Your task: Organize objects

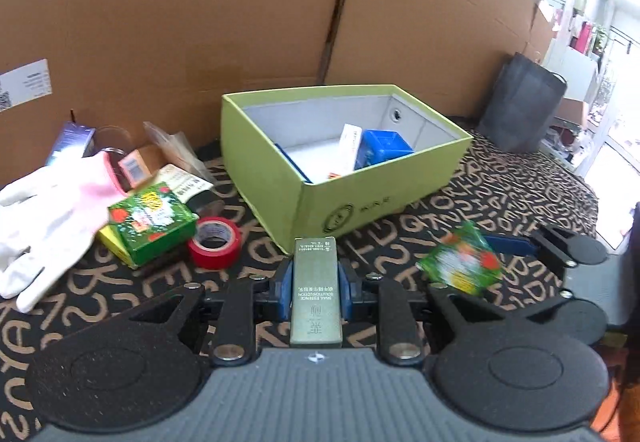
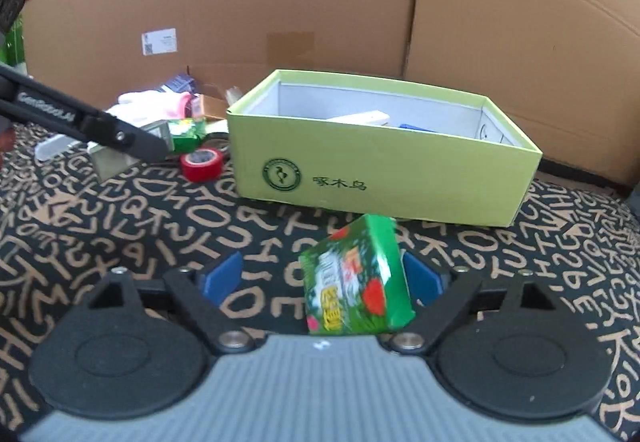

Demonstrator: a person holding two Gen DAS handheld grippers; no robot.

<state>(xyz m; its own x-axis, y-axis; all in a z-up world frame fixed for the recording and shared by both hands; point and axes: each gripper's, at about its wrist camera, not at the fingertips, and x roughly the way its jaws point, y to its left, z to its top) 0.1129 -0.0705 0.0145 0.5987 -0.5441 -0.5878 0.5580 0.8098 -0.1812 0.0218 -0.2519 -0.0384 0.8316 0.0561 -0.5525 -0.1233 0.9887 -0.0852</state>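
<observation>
A black cloth (image 2: 120,234) printed with tan letters covered the table, with a wall of cardboard (image 1: 180,22) standing behind it.

The left tongs (image 1: 316,282) were pressed together on a slim grey-green carton (image 1: 316,294), its long axis running straight along the fingers, its far end pointing at the near corner of the lime box (image 1: 360,210). The box lay just ahead and slightly right of them, open-topped, with a blue box (image 1: 382,146) and a white packet (image 1: 350,140) already inside.

The right tongs (image 2: 320,278) stood spread, their blue pads well apart. Between them sat a small green carton (image 2: 356,278), tilted and blurred; it stood close to the right pad, clear of the left one, and I could not tell whether it touched either or rested on the cloth. From there the lime box lay directly beyond, its long side facing the tongs. Both tongs looked about equally near the box; I judged the left, with a firm hold, the readier to carry its carton over the near wall.

Off to the left lay the unsorted heap: a red tape roll (image 1: 216,242), a second green carton (image 1: 154,222), a white glove (image 1: 40,218) and some smaller packets near the cardboard. At far right a dark bag (image 1: 520,102) stood against the wall, and past it a bright room.
</observation>
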